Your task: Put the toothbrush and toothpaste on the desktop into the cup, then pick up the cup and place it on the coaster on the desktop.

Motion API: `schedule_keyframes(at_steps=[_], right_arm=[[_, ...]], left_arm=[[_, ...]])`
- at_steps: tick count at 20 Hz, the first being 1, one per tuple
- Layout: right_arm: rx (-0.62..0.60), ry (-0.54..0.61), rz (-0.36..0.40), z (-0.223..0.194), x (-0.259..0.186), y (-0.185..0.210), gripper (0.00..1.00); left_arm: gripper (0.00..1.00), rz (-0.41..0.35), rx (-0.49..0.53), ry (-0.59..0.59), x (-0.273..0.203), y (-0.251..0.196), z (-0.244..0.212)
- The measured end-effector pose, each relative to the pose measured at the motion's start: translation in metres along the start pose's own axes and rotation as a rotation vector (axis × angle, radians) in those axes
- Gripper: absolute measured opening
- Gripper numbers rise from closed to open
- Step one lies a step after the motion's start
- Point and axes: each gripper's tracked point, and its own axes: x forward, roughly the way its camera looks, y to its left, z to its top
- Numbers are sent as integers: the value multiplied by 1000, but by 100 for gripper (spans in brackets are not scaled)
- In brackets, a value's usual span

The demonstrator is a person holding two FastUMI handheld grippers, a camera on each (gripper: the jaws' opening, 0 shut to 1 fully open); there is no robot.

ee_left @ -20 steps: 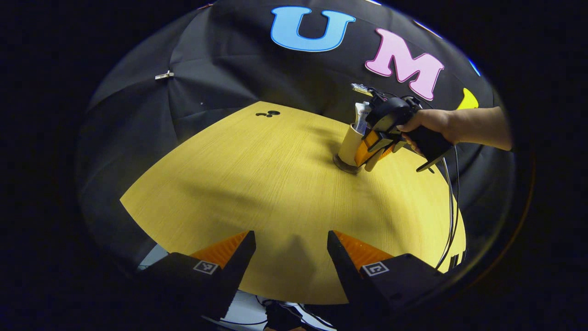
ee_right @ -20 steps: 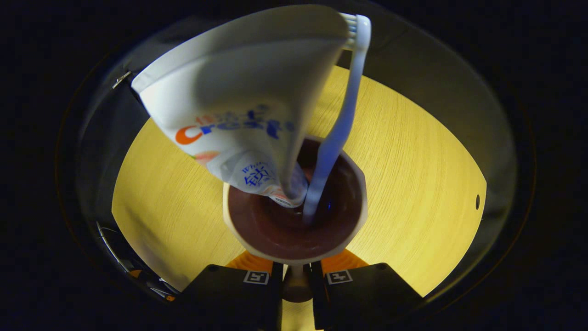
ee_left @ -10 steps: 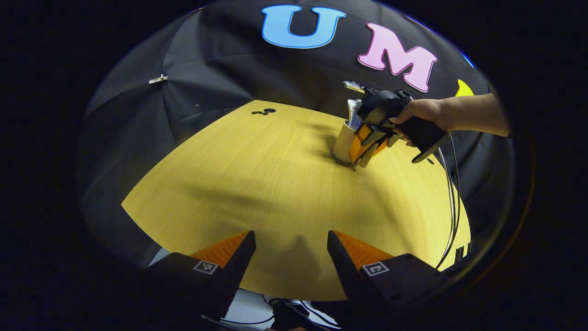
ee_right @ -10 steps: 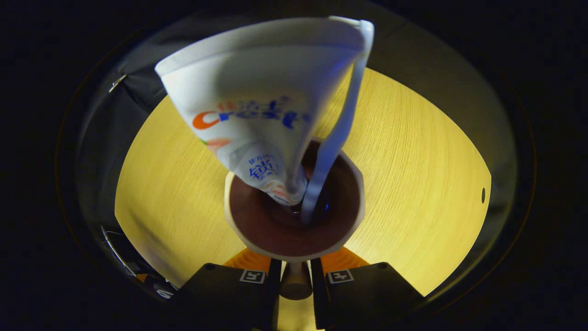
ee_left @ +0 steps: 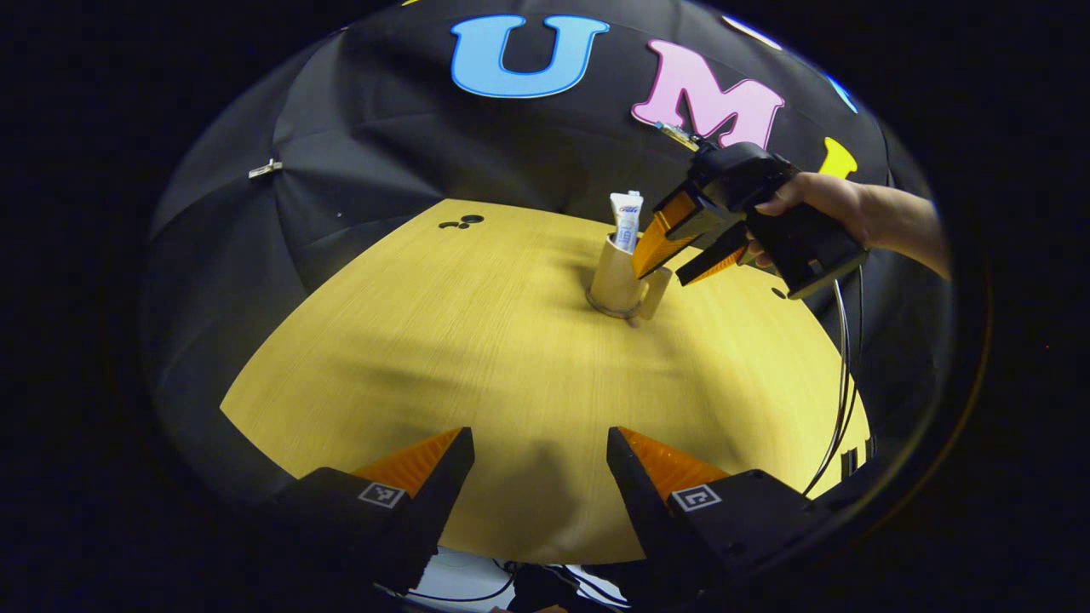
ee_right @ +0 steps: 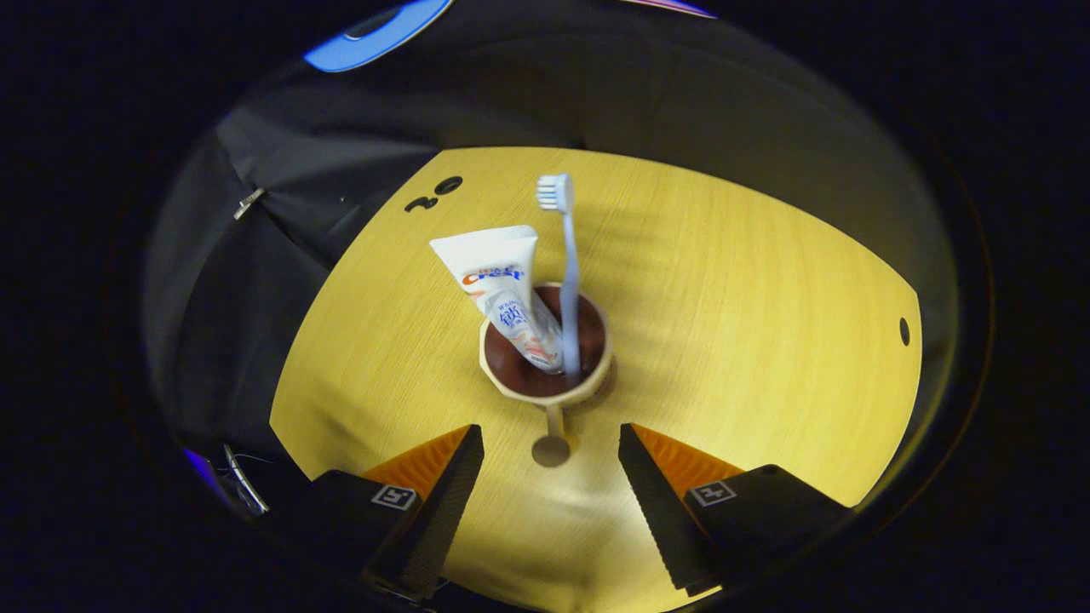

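Observation:
A beige cup (ee_right: 545, 398) with a dark inside stands upright on the yellow desktop (ee_right: 749, 281), its handle (ee_right: 553, 430) pointing at my right gripper (ee_right: 549, 477). A white toothpaste tube (ee_right: 502, 289) and a pale toothbrush (ee_right: 567, 272) stand in it. The right gripper is open and a little short of the handle, touching nothing. In the left gripper view the cup (ee_left: 609, 285) rests on a dark coaster (ee_left: 606, 312), with the toothpaste (ee_left: 628, 220) sticking out. There the hand-held right gripper (ee_left: 657, 279) hovers just right of the cup. My left gripper (ee_left: 541, 477) is open over the desktop's near edge.
Small dark holes mark the desktop at the far left (ee_left: 460, 223) and at the right (ee_right: 904, 330). Black cables (ee_left: 839, 366) hang from the right gripper down past the desktop's right edge. A metal clip (ee_left: 264, 168) is pinned to the booth wall.
My right gripper has opened, let go of the cup's handle and drawn back and up from the cup. The cup stays on the coaster. The left gripper has barely moved.

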Motion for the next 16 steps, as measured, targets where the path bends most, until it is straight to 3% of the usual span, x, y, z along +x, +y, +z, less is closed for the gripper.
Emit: schedule_keyframes(at_steps=[4,10,13,16], right_arm=[[38,-138,-8,-6,-64,-15,99],[142,-425,-42,-8,-173,-39,99],[189,-567,-97,-11,-230,-62,98],[201,-739,-201,-22,-282,-84,98]], left_arm=[[97,-44,28,-75,-14,-17,41],[98,-79,118,-279,-44,-42,143],[98,-131,179,-358,-61,-68,184],[98,-187,233,-430,-79,-100,215]])
